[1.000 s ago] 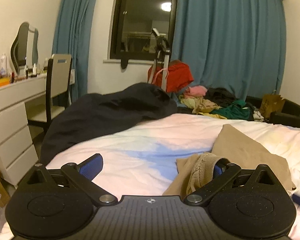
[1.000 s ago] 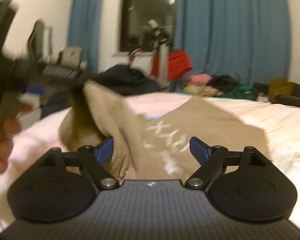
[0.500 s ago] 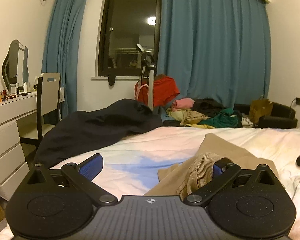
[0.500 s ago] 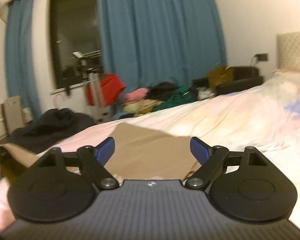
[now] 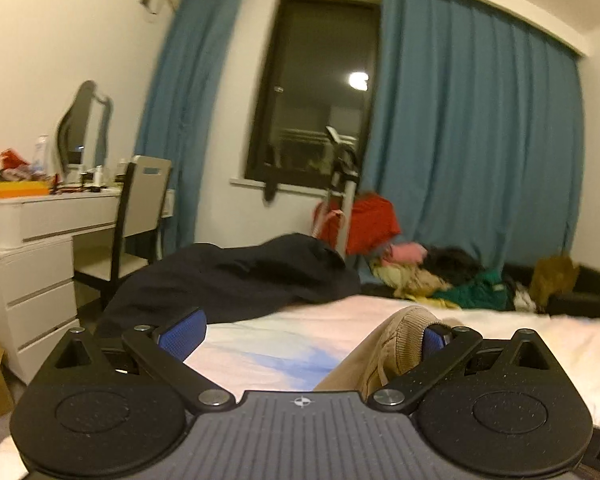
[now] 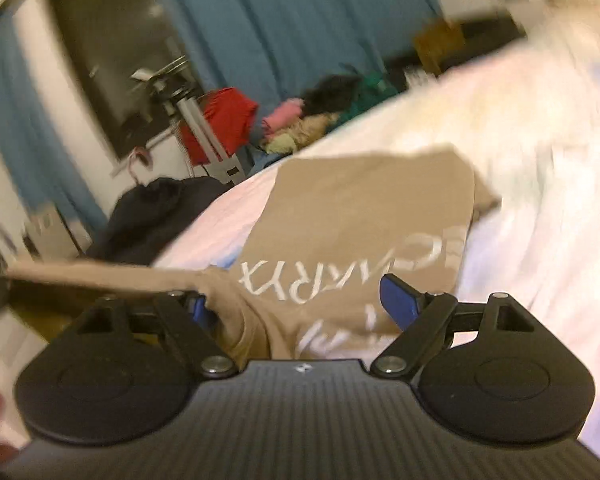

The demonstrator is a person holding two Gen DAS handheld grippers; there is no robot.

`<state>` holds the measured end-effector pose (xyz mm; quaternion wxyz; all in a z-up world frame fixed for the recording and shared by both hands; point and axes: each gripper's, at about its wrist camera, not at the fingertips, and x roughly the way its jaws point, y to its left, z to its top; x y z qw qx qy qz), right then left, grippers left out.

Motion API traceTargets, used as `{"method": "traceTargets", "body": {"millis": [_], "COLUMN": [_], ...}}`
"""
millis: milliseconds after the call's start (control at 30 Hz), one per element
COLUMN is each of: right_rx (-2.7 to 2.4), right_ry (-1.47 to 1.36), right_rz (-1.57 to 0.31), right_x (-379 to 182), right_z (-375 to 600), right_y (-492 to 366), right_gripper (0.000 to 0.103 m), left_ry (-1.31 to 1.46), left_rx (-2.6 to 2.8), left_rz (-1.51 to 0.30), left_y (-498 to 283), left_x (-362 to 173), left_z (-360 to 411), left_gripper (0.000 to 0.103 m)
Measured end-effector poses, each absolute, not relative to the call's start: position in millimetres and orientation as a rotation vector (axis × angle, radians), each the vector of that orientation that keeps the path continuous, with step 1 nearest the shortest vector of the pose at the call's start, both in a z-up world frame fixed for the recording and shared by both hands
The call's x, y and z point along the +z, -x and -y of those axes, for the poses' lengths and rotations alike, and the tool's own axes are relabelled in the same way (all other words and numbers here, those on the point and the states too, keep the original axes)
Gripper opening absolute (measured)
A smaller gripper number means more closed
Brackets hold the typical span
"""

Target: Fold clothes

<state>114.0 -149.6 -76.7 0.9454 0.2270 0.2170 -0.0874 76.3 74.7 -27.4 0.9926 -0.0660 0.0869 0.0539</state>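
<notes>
The tan sweatshirt (image 6: 364, 216) lies on the bed (image 6: 540, 184), print side up, body flat. Against half a second ago the right gripper (image 6: 296, 300) has swung back and rolled over the sweatshirt; its jaws are closing slightly yet stand apart, one sleeve (image 6: 112, 276) brushing the left pad, unpinched. The left gripper (image 5: 312, 336), jaws wide apart, has the ribbed cuff (image 5: 400, 332) against its right pad only, a little higher than before. Judged so, the sleeve fold is unfinished

blurred – white lettering (image 6: 340, 276) on tan shirt (image 6: 364, 208) | clothes pile (image 5: 440, 280) – indistinct
</notes>
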Motion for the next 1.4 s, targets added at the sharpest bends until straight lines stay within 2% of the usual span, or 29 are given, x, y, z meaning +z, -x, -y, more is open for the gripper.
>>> {"method": "traceTargets", "body": {"millis": [133,167,233,400,533,667,733,933,1033,1200,1400], "right_rx": [-0.191,-0.172,-0.155,-0.153,-0.137,-0.152,-0.150,0.040,0.095,0.112,-0.022], "right_ry": [-0.457,-0.442,-0.447,-0.391,-0.227,-0.104,-0.128,-0.283,-0.363,-0.362,-0.077], "right_rz": [-0.502,-0.518,-0.549,-0.509,-0.373,-0.232,-0.287,-0.623,-0.670,-0.679,-0.741], "right_x": [-87,-89,-90,-49,18,53,43,-38,-64,-72,-100], "right_z": [147,152,170,215,236,249,255,254,247,238,203], "right_y": [-112,-109,-103,-76,-65,-52,-58,-74,-75,-82,-76], "right_gripper": [0.084,0.096,0.102,0.102,0.102,0.103,0.103,0.103,0.103,0.103,0.102], "left_ry": [0.124,0.133,0.151,0.183,0.218,0.222,0.195,0.156,0.138,0.125,0.047], "left_rx": [0.121,0.109,0.085,0.044,-0.016,-0.084,-0.086,-0.068,-0.062,-0.074,0.004], "left_rz": [-0.120,-0.106,-0.079,-0.037,0.003,-0.031,-0.051,-0.146,-0.160,-0.152,-0.136], "left_y": [-66,-63,-57,-42,-19,-11,-11,-27,-30,-28,-29], "left_x": [-21,-18,-13,0,10,9,5,-14,-20,-22,-29], "left_z": [-74,-75,-77,-73,-69,-64,-57,-49,-47,-41,-31], "left_gripper": [0.103,0.103,0.103,0.103,0.103,0.103,0.103,0.103,0.103,0.103,0.103]}}
